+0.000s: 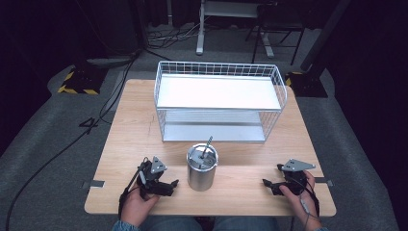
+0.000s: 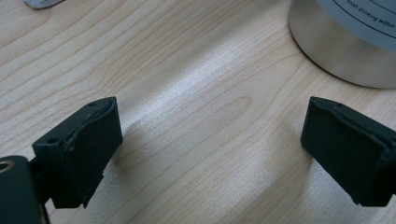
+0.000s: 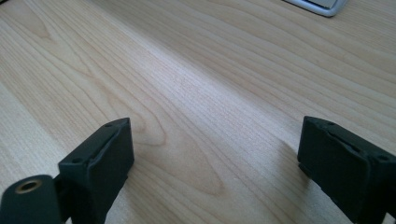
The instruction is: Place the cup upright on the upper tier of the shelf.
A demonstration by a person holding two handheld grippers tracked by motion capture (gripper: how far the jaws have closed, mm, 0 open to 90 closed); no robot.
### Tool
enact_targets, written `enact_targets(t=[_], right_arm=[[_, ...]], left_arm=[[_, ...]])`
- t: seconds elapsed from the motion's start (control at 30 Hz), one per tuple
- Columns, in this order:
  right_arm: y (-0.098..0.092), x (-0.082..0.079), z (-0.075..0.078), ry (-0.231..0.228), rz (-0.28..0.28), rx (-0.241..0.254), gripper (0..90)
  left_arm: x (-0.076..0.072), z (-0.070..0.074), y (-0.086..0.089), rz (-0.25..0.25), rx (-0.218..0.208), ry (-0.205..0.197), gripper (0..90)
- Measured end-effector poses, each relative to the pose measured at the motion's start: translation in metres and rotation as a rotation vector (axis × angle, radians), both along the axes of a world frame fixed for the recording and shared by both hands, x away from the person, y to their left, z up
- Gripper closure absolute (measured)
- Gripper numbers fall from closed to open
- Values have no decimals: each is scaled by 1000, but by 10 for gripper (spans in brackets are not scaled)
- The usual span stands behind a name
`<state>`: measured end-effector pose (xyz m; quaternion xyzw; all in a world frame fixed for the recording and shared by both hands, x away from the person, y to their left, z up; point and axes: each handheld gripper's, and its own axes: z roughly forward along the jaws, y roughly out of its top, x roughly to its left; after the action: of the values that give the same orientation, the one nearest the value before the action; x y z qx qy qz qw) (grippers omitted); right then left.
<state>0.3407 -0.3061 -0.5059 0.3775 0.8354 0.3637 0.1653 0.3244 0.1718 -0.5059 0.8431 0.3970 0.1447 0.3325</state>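
Observation:
A steel cylindrical can stands near the table's front middle, with a thin metal rod leaning out of its top. My left gripper rests on the wood just left of the can, jaws wide apart and pointing toward it. In the left gripper view the gripper is open over bare wood, with the can's base at the upper right. My right gripper lies at the front right, well clear of the can. In the right gripper view the gripper is open with nothing between its jaws.
A white wire basket with two shelf levels stands on the far half of the wooden table; its metal base corner shows in the right gripper view. Cables and stands lie on the floor beyond.

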Motion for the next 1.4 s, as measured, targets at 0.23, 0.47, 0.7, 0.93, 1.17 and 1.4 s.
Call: enact_targets(t=[0.23,0.47,0.7,0.93,1.17,1.4], right_arm=[[0,0,0,0,0,0,108],[0,0,0,0,0,0,108],[0,0,0,1,1,0,108],[0,1,0,0,3,0,108],[0,1,0,0,3,0,108],[0,1,0,0,2,0,108]], left_arm=[[-4,0,2,1,13,18,1],[-9,2,5,-11,13,36,3],[-15,16,8,-1,-78,-3,0],[-22,33,11,-19,-181,-21,0],[-31,47,7,-45,-198,-88,0],[-37,55,4,-72,-274,-149,0]])
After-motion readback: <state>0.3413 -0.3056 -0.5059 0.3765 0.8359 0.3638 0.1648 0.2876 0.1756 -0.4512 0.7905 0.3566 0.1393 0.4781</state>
